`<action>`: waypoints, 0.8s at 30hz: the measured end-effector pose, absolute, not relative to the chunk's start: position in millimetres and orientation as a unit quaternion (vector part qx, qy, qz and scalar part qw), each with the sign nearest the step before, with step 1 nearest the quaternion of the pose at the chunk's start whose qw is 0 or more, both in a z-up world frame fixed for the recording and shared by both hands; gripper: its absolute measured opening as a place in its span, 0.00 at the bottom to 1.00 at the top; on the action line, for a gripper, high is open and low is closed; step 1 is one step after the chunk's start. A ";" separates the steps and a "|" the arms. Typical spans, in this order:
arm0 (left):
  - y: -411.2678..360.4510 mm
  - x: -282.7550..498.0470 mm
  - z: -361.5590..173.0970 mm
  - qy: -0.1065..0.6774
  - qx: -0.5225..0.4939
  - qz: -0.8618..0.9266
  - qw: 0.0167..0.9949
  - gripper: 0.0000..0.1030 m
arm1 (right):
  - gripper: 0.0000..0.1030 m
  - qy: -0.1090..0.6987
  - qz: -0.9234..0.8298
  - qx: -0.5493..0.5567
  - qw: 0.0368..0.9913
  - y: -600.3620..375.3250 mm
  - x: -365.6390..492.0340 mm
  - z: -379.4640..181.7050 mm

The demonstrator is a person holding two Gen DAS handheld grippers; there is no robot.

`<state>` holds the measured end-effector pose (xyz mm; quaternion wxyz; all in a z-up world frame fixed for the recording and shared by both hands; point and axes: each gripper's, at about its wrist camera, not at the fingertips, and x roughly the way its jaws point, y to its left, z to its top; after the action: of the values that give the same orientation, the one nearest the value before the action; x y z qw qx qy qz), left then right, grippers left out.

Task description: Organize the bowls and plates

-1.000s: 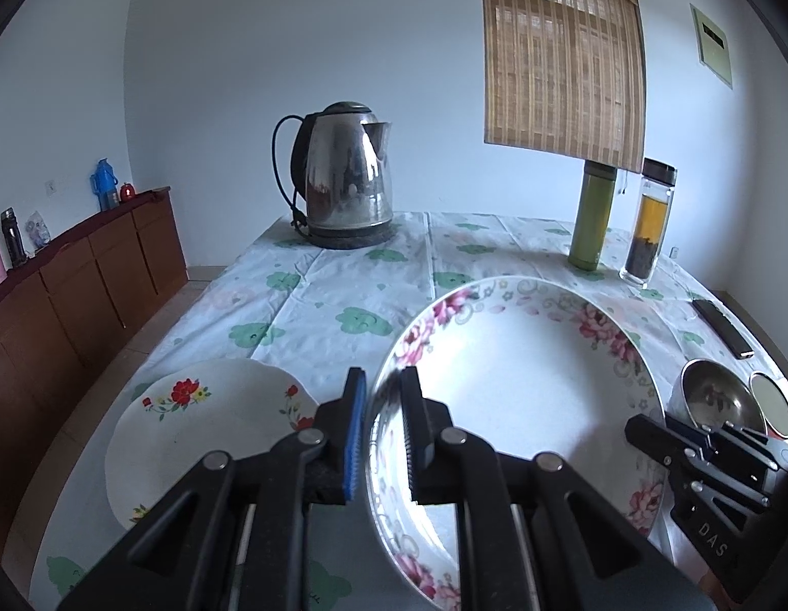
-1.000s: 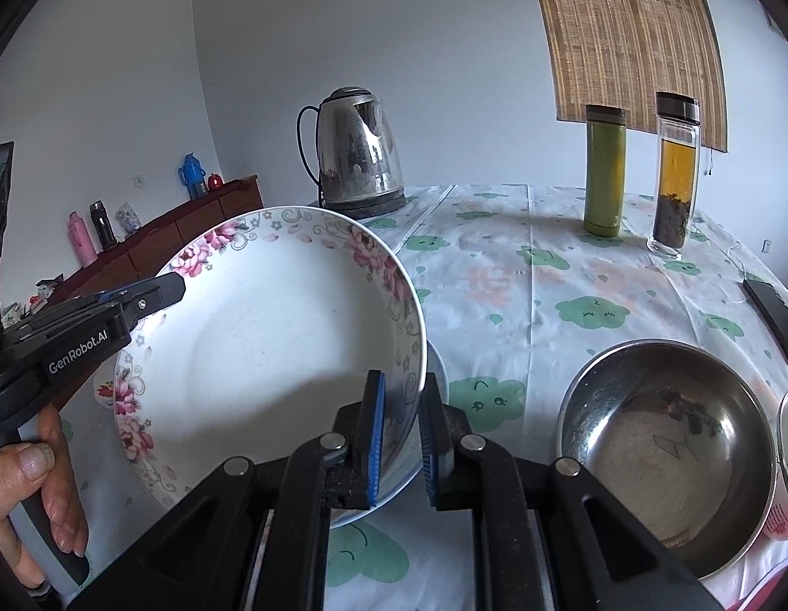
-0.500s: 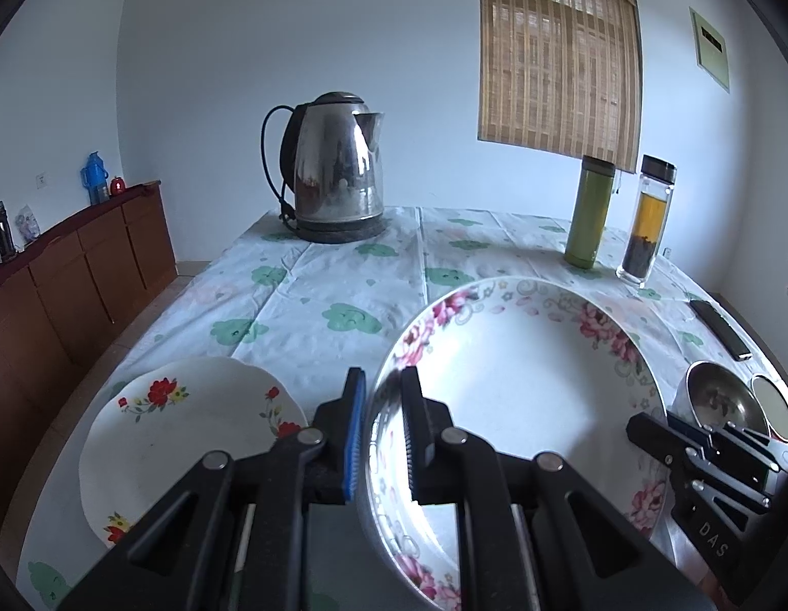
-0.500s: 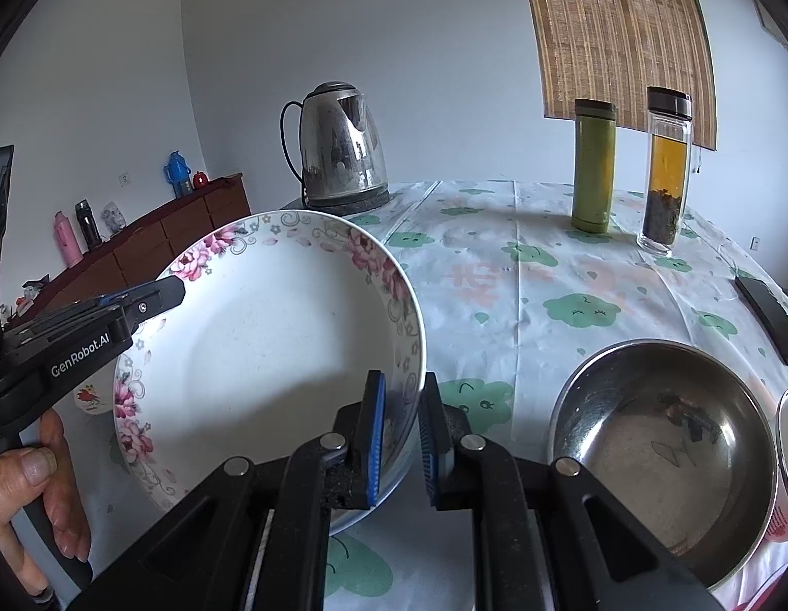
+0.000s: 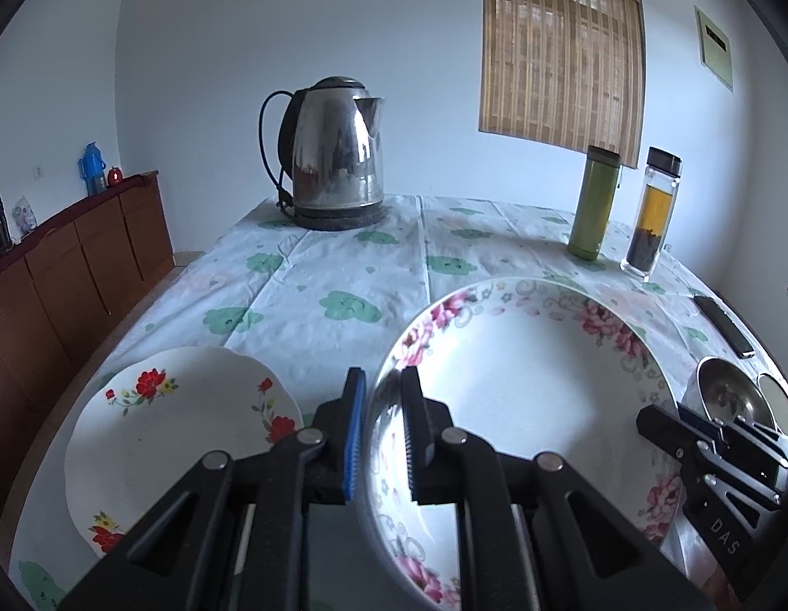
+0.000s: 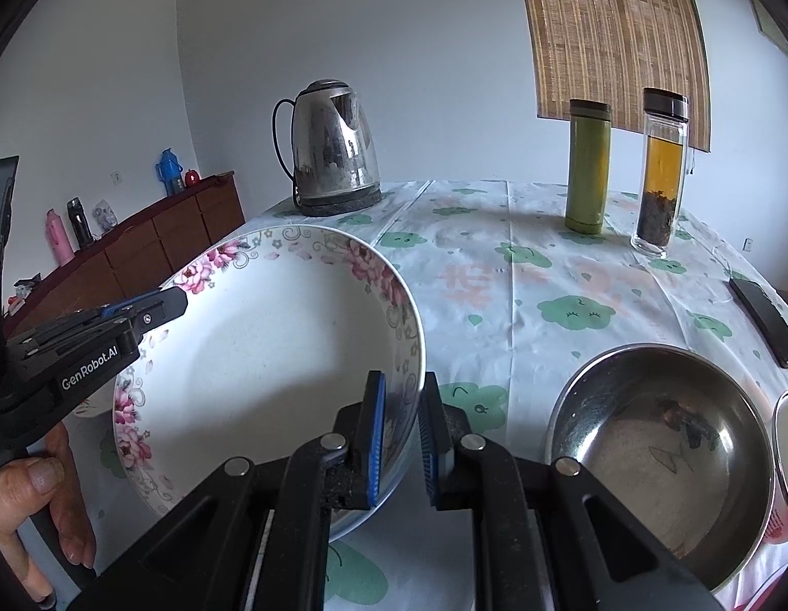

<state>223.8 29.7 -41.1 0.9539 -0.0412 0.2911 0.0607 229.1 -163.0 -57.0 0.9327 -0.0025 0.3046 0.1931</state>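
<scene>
A large white bowl with pink flowers [image 5: 526, 397] is held above the table by both grippers. My left gripper [image 5: 383, 438] is shut on its left rim. My right gripper [image 6: 400, 438] is shut on its right rim; the bowl also shows in the right wrist view [image 6: 261, 356]. A white plate with red flowers [image 5: 180, 433] lies on the table to the left, below the bowl. A steel bowl [image 6: 663, 453] sits on the table to the right; it also shows in the left wrist view [image 5: 725, 397].
A steel kettle [image 5: 337, 153] stands at the table's far end. A green flask [image 5: 592, 203] and a glass tea bottle [image 5: 653, 219] stand at the far right. A phone [image 5: 725, 326] lies near the right edge. A wooden sideboard [image 5: 62, 265] runs along the left.
Both grippers have carried the bowl forward and slightly left, nearer the kettle. The red-flowered plate now sits lower and closer to the left gripper.
</scene>
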 end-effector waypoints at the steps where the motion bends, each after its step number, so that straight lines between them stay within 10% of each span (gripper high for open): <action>1: 30.1 224.1 -41.7 0.292 -0.042 0.061 0.954 0.10 | 0.13 0.305 0.193 -0.003 0.933 -163.1 229.2 -57.0; 24: 36.4 234.1 -50.2 0.303 -0.046 0.062 0.950 0.11 | 0.13 0.312 0.186 -0.019 0.932 -156.3 232.7 -60.0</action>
<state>234.1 36.4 -50.2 0.9498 -0.0457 0.3031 0.0620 232.7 -156.3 -60.0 0.9315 -0.0192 0.3117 0.1862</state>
